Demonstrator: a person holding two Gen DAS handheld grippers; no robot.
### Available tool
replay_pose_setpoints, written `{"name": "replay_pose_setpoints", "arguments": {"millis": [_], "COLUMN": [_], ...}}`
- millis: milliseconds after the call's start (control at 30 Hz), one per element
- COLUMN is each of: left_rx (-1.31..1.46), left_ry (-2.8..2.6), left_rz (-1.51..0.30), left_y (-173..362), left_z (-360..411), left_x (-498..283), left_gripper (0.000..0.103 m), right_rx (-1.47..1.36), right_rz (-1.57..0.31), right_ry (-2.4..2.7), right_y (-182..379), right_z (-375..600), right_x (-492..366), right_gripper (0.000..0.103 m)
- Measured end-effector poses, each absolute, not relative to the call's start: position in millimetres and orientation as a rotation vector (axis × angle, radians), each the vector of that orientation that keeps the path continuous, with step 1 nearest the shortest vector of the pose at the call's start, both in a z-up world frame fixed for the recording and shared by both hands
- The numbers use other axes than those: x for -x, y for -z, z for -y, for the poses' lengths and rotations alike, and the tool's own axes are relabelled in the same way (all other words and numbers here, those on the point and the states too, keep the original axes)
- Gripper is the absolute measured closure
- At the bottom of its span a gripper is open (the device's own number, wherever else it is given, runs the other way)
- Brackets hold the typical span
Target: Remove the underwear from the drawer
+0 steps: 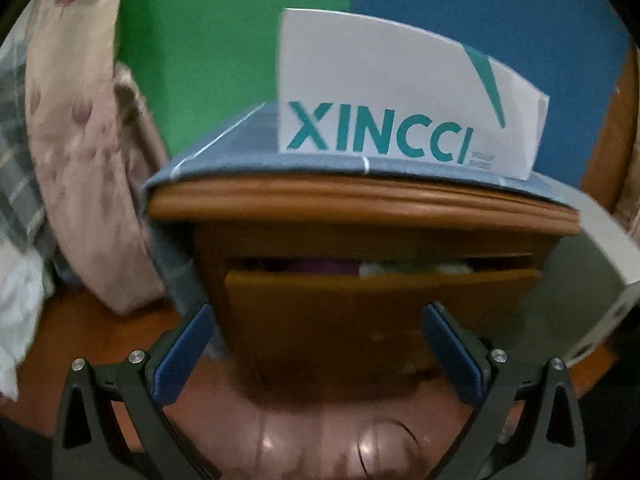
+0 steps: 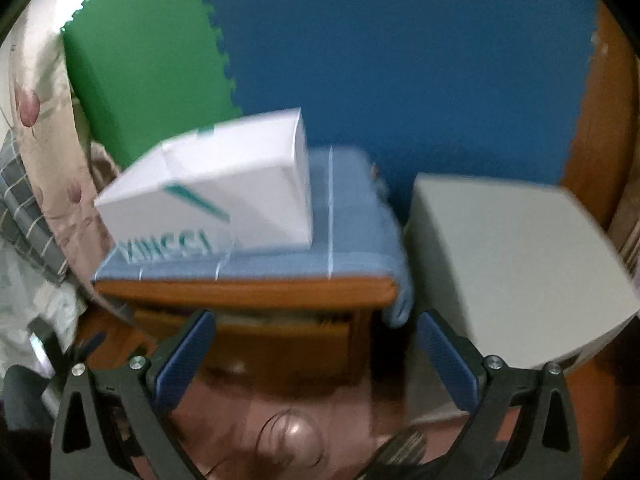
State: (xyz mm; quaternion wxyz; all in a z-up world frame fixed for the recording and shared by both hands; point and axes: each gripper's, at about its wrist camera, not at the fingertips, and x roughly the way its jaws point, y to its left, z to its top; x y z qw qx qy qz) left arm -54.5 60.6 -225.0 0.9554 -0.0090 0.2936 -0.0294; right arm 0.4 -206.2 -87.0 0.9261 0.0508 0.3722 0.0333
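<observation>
A wooden nightstand [image 1: 360, 208] is being faced head-on in the left wrist view, and its top drawer [image 1: 372, 300] is being held slightly ajar, so that a narrow gap is being left open along its upper edge. Through that gap, bunched fabric is being glimpsed: a purple piece [image 1: 320, 266] toward the left and a pale white-and-green piece [image 1: 416, 268] toward the right, though which of these is the underwear cannot be told. The left gripper [image 1: 318, 350] is being held spread wide in front of the drawer face, with nothing being gripped between its blue pads [image 1: 182, 354]. The right gripper [image 2: 316, 360] is likewise being held wide and empty, low in front of the same nightstand, whose drawer front [image 2: 280, 336] is being seen blurred between its fingers. The nightstand top is being covered by a blue checked cloth [image 1: 224, 152], and a white shoebox [image 1: 400, 92] printed with teal lettering is being supported on it. A pale grey box [image 2: 516, 264] is being seen just beside the nightstand, on its right. Green [image 1: 208, 40] and blue [image 1: 500, 12] foam mats are being used as backing behind everything, and floral bedding [image 1: 80, 140] is being seen at the left.
</observation>
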Motion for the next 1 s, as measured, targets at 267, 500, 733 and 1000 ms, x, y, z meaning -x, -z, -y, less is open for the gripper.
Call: {"name": "replay_pose_setpoints", "arguments": {"millis": [267, 500, 733, 1000], "left_rx": [-0.04, -0.041, 0.011, -0.003], "left_ry": [0.042, 0.013, 0.006, 0.059], "left_rz": [-0.567, -0.509, -0.767, -1.192], "left_y": [258, 282, 273, 268], "left_z": [-49, -39, -42, -49], "left_x": [-10, -23, -47, -81], "left_gripper": [0.001, 0.0, 0.0, 0.0], "right_rx": [-0.093, -0.168, -0.147, -0.198], "right_rz": [-0.902, -0.952, -0.963, -0.927], "right_ry": [-0.084, -0.089, -0.109, -0.131], "right_y": [149, 173, 176, 169], "right_z": [212, 223, 211, 214], "right_x": [-5, -13, -12, -6], "right_gripper": [0.0, 0.0, 0.0, 0.0]}}
